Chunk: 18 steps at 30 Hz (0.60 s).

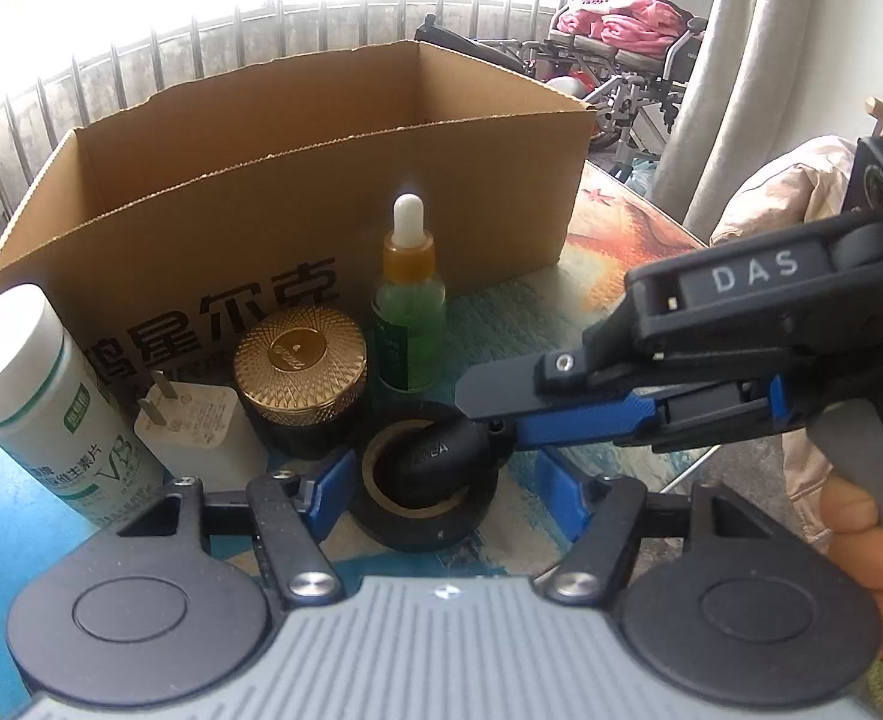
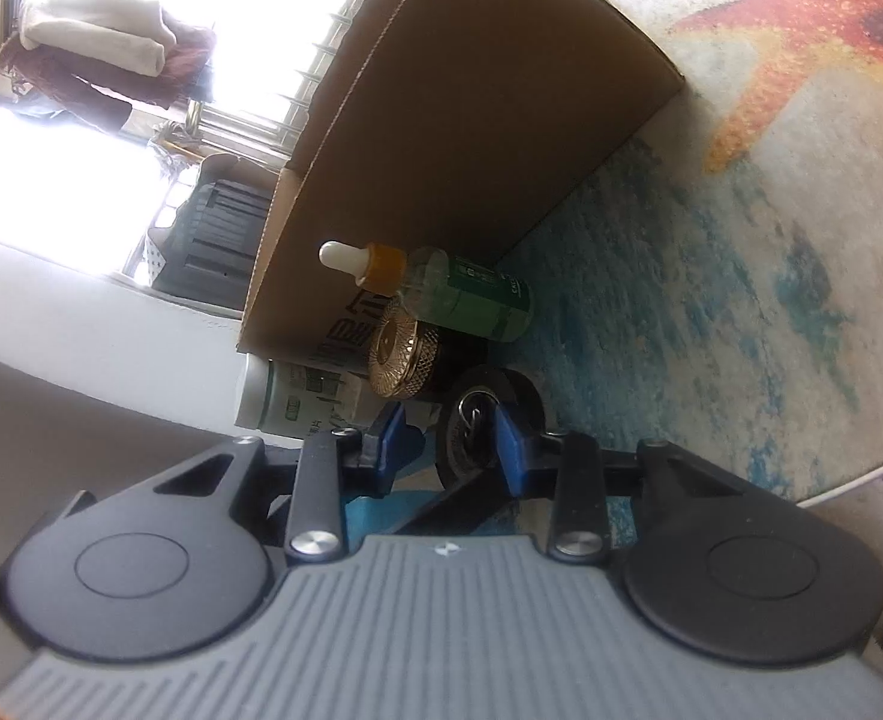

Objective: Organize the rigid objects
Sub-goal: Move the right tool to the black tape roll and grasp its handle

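A black tape roll [image 1: 423,516] lies flat on the table, with a small black oval object [image 1: 441,456] resting in its hole. My left gripper [image 1: 447,495] is open, its blue pads on either side of the roll. My right gripper [image 1: 489,414] reaches in from the right, turned on its side, its fingers above and below the oval object; its jaws look open. In the right wrist view the right gripper [image 2: 450,441] frames the roll [image 2: 489,426]. Behind stand a gold-lidded jar [image 1: 300,360], a green dropper bottle [image 1: 408,306], a white charger [image 1: 201,432] and a white vitamin bottle [image 1: 51,402].
An open cardboard box [image 1: 297,180] stands behind the objects on the round table with a blue and orange printed cover [image 1: 621,240]. A wheelchair with pink cloth [image 1: 615,36] and a curtain are beyond the table's far right edge.
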Tool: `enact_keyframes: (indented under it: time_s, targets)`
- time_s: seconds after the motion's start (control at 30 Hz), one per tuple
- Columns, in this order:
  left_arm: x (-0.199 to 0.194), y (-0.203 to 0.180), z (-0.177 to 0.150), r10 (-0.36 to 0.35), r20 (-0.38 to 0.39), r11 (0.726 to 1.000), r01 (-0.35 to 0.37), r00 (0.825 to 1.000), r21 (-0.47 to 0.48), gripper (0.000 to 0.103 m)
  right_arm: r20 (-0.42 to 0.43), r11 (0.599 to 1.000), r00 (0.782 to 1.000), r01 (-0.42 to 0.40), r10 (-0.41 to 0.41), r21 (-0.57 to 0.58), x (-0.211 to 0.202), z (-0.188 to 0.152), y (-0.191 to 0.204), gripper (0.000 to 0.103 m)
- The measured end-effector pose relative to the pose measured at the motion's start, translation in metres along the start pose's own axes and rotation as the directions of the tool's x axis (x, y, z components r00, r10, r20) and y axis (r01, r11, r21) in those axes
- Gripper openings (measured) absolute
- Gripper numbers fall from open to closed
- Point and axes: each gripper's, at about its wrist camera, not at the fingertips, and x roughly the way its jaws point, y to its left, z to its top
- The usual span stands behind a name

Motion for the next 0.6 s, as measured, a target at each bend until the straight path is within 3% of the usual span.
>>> enact_keyframes:
  time_s: [0.17, 0.33, 0.4, 0.6]
  targets:
    - [0.002, 0.005, -0.001, -0.014, -0.012, 1.000, 0.014, 1.000, -0.015, 0.059, -0.006, 0.999, 0.999, -0.039, 0.039, 0.001, 0.002, 0.001, 0.007, 0.032]
    - [0.005, 0.008, 0.000, -0.023, -0.014, 0.999, 0.022, 1.000, -0.036, 0.051, -0.008, 0.999, 1.000, -0.028, 0.028, -0.024, 0.010, 0.002, 0.012, 0.032]
    - [0.006, 0.010, 0.000, -0.026, -0.012, 0.999, 0.025, 1.000, -0.043, 0.041, -0.010, 0.999, 1.000, -0.019, 0.019, -0.032, 0.013, 0.002, 0.013, 0.032]
    - [0.006, 0.016, 0.001, -0.031, -0.003, 0.998, 0.030, 1.000, -0.051, 0.039, 0.006, 0.996, 0.999, 0.036, -0.036, -0.085, 0.023, 0.002, 0.020, 0.030]
